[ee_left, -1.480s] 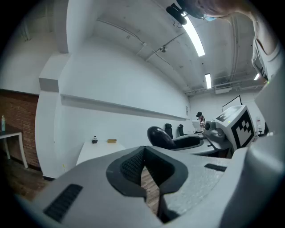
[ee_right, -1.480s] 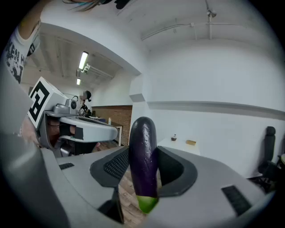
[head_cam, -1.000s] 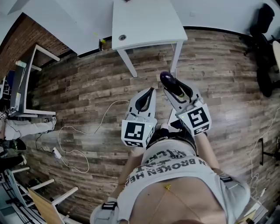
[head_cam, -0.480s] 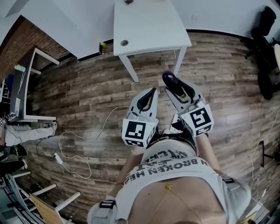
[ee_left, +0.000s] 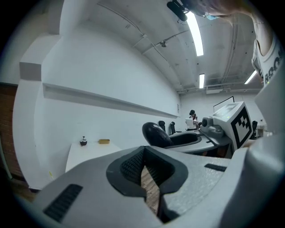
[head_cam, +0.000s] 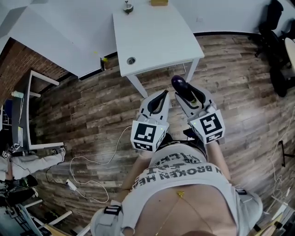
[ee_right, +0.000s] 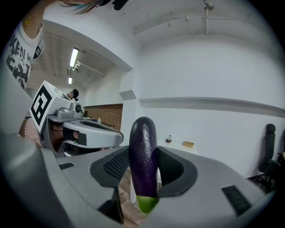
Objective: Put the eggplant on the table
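The right gripper [head_cam: 188, 94] grasps the eggplant [head_cam: 178, 83], purple end past its tips, over the wood floor [head_cam: 92, 106] just short of the white tabletop's [head_cam: 156, 37] near edge, by a leg [head_cam: 190, 71]. The left gripper [head_cam: 159, 97] is clenched and empty. A dark object [head_cam: 127, 7] and a yellow block [head_cam: 159, 2] sit at the far edge, and the near half lies open. The shirt [head_cam: 184, 168] reads "BROKEN". A cable [head_cam: 106, 147] lies on the floor to the left.

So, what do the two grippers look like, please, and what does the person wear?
Both the left gripper and the right gripper have light grey plastic bodies with dark, ribbed pads inside the jaws. Each carries a white cube with black square markers. The person wears a white shirt with dark lettering.
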Motion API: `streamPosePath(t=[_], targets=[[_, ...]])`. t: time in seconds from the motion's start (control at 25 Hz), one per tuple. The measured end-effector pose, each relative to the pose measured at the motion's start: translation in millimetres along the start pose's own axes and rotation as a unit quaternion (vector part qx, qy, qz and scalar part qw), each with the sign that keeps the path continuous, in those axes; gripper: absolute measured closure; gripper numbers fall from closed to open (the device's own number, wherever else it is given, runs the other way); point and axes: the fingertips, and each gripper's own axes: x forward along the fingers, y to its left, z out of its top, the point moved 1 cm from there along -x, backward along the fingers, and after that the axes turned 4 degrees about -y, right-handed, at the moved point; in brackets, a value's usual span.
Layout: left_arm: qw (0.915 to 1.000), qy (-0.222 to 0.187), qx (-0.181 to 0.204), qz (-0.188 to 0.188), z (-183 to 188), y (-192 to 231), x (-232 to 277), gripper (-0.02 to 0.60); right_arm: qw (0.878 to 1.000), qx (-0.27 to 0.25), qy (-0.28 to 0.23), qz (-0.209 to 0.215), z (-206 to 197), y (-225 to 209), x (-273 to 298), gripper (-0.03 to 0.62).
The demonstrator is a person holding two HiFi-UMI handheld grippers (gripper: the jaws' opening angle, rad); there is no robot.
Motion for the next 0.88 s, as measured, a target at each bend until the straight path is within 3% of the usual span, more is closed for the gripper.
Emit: streamPosePath(t=[0.44, 0.88], targets=[[0.9995, -0.009, -0.002, -0.030, 3, 47, 11, 0.575, 0.999, 0.009, -0.002, -0.035, 9, -2, 61, 0.398], [0.9995, -0.009, -0.018, -0.026, 1, 85, 9, 0.575, 0.999, 0.007, 0.016, -0.040, 7, 2, 97, 0.398]])
